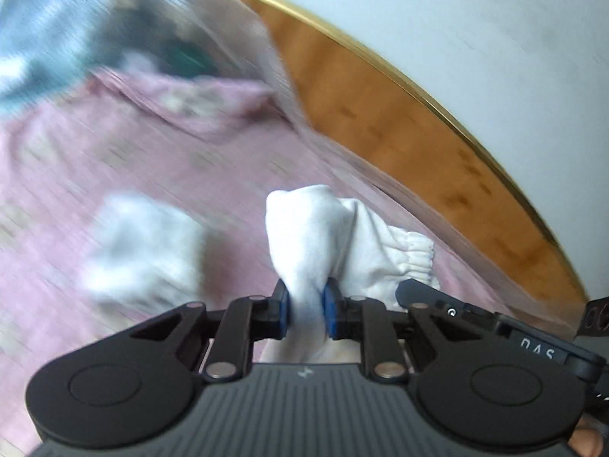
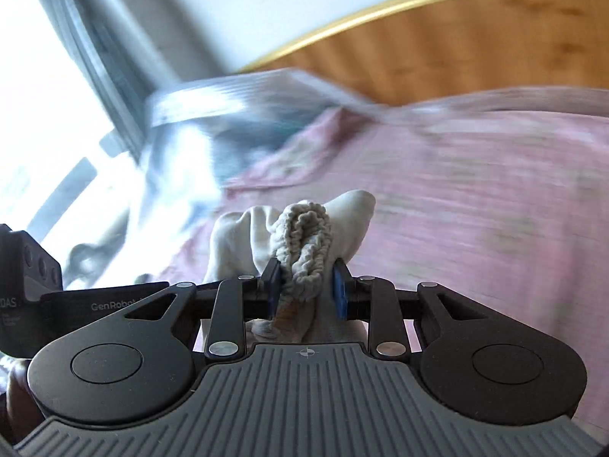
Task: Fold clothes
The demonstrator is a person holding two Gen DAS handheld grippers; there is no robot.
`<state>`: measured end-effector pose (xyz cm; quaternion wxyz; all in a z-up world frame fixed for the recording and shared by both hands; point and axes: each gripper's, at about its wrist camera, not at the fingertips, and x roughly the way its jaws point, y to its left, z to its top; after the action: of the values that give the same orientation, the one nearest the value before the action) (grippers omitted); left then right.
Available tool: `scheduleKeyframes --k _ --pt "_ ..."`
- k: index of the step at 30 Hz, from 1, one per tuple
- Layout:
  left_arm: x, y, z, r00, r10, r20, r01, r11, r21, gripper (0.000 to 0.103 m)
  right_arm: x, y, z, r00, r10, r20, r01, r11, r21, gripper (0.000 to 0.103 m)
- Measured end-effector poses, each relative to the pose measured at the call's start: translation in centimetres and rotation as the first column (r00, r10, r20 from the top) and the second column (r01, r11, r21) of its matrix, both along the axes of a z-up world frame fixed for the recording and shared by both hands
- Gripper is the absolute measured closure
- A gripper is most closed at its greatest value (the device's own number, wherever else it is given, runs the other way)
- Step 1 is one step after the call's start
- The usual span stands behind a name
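Note:
My left gripper [image 1: 306, 306] is shut on a white garment [image 1: 316, 236] with a gathered elastic edge, bunched between the blue pads and held above the pink bedsheet [image 1: 152, 175]. The right gripper's finger shows at the right of this view. My right gripper [image 2: 306, 285] is shut on the same white garment [image 2: 304, 236], gripping its ruffled elastic band. Another blurred white cloth piece [image 1: 141, 247] lies on the sheet at the left.
A wooden headboard [image 1: 399, 122] with a gold rim curves behind the bed; it also shows in the right wrist view [image 2: 475, 38]. A clear plastic bag [image 2: 236, 114] with clothes sits at the bed's head near a bright window [image 2: 38, 95]. Both views are motion-blurred.

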<state>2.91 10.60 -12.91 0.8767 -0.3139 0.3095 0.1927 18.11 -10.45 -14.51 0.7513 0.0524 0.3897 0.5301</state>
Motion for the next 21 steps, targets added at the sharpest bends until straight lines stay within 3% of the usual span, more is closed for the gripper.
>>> scheduleKeyframes --k 3,6,9,11,13,15,16,18,21 --pt "-0.5 5.1 -0.9 0.997 0.042 -0.058 -0.039 0.998 0.047 0.084 -1.4 7.3 -0.7 0.999 0.050 -0.007 -0.050 0.999 -0.008 0.076" --pt "-0.1 9.0 -3.9 0.990 0.051 -0.128 -0.043 0.997 0.066 0.084 -2.4 12.8 -2.7 0.997 0.071 -0.014 -0.072 0.996 -0.048 0.076" --pt "0.6 10.8 -8.1 0.978 0.031 -0.206 -0.018 0.998 0.061 0.079 -2.7 14.2 -5.2 0.998 0.067 -0.002 -0.067 0.992 -0.109 0.076" --pt "0.5 11.2 -9.5 0.979 0.019 -0.204 -0.007 0.998 0.056 0.070 -2.8 15.1 -6.9 0.998 0.064 0.006 -0.062 0.987 -0.150 0.076" --pt "-0.2 11.6 -9.5 0.983 0.014 -0.182 -0.008 0.999 0.034 0.066 -3.0 16.1 -8.5 0.998 0.062 0.014 -0.058 0.980 -0.191 0.075" --pt "-1.4 11.7 -7.5 0.989 0.020 -0.149 -0.015 0.999 0.039 0.068 -3.2 16.9 -9.9 0.998 0.062 0.018 -0.057 0.972 -0.228 0.068" --pt "-2.0 11.8 -6.4 0.991 0.025 -0.131 -0.019 0.999 0.047 0.068 -3.1 17.0 -9.3 0.997 0.070 0.013 -0.065 0.969 -0.237 0.057" --pt "-3.0 12.0 -4.1 0.996 0.028 -0.082 -0.023 0.998 0.058 0.068 -3.1 17.1 -7.2 0.998 0.051 0.048 -0.038 0.972 -0.230 0.048" --pt "-1.2 12.5 -2.9 0.999 -0.023 -0.026 0.024 0.999 0.037 0.067 -5.2 15.8 -3.2 0.976 0.023 0.217 0.014 0.986 -0.166 0.050"
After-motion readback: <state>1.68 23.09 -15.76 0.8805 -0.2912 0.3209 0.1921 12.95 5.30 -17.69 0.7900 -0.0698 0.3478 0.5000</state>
